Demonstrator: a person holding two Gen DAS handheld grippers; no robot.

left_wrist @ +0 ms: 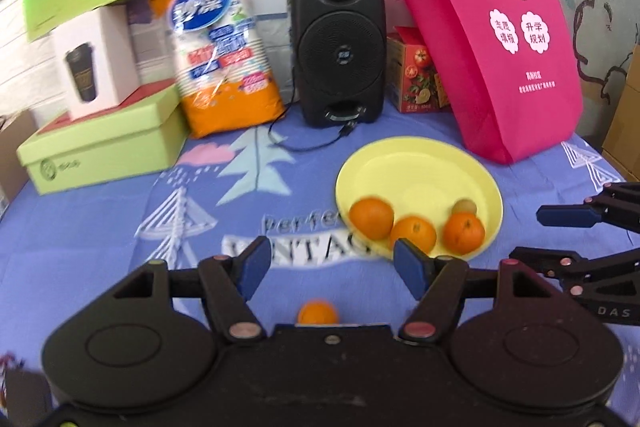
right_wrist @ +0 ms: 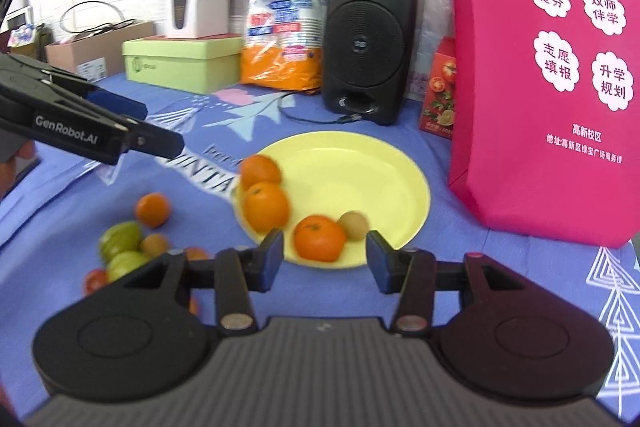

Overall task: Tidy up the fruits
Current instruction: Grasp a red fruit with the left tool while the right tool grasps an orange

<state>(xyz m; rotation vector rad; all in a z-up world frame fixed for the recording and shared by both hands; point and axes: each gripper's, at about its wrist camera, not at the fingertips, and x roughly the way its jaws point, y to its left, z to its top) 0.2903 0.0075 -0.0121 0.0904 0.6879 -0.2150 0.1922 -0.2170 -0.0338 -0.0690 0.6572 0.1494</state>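
Oranges (right_wrist: 266, 205) and kiwi (right_wrist: 353, 225) on yellow plate (right_wrist: 360, 163)

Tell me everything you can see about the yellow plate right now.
The yellow plate is round, shallow and plain, plastic by its look, lying flat on the blue printed cloth before the black speaker and beside the pink bag. Its near side holds three oranges and one small brownish fruit; the far half is bare. Neither gripper touches it.
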